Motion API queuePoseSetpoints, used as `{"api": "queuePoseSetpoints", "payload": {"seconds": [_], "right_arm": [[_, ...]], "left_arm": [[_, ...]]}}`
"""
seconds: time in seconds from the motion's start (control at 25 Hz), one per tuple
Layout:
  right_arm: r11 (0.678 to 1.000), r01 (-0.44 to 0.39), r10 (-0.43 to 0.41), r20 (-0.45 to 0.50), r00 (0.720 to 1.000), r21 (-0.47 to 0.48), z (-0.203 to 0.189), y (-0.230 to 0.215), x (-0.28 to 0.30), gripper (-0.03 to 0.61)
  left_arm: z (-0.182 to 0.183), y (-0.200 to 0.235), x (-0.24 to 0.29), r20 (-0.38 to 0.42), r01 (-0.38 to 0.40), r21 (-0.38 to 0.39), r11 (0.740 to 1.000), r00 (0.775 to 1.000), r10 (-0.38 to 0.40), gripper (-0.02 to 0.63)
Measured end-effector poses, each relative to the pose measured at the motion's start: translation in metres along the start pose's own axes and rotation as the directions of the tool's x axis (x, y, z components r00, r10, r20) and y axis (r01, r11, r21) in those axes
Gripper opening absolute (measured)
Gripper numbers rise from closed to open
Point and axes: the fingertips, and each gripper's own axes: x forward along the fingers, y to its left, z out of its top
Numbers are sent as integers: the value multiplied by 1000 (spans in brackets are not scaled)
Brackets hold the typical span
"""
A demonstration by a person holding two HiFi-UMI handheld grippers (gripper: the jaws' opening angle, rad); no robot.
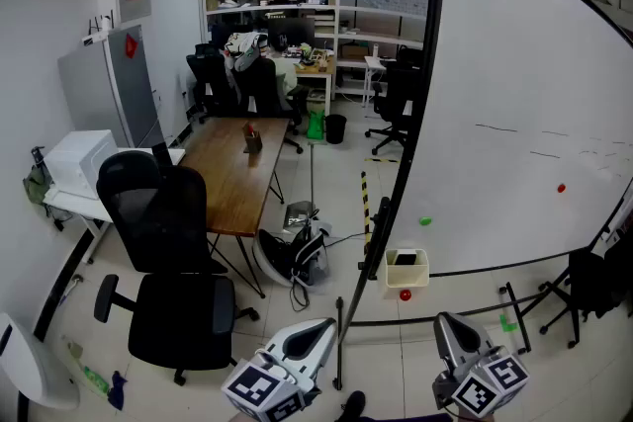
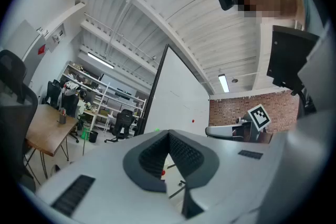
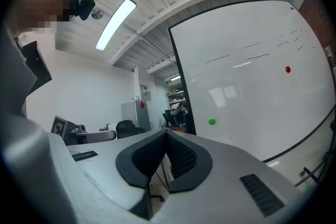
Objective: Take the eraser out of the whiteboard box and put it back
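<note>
The eraser (image 1: 406,260) shows only as a small dark shape, too small to judge in detail, lying in the top of the white box (image 1: 407,276) at the lower left corner of the whiteboard (image 1: 514,94). Both my tools are cut off by the near edge of the head view, and my hands are out of sight. I hold the left gripper (image 1: 315,331) and the right gripper (image 1: 453,329) side by side, roughly level, nearer than the box and well apart from it, each with its jaws pressed together on nothing.
</note>
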Motion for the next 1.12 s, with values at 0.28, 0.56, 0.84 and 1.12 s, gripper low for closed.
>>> {"api": "queuePoseSetpoints", "payload": {"seconds": [0.28, 0.56, 0.84, 1.12], "right_arm": [[1000, -24, 24, 4, 1000, 2, 10, -79, 74, 28], [997, -74, 74, -34, 997, 8, 11, -176, 165, 80], [1000, -6, 8, -72, 997, 25, -1, -214, 249, 118], [990, 136, -132, -106, 985, 27, -23, -221, 305, 193]], "left_arm": [[-3, 42, 86, -18, -26, 16, 1000, 999, 27, 26], [-14, 103, 192, -29, -101, 17, 995, 994, 102, 26], [-9, 181, 246, -42, -71, 19, 997, 997, 72, 26], [-8, 252, 271, -61, 3, -28, 1000, 998, -4, 26]]}}
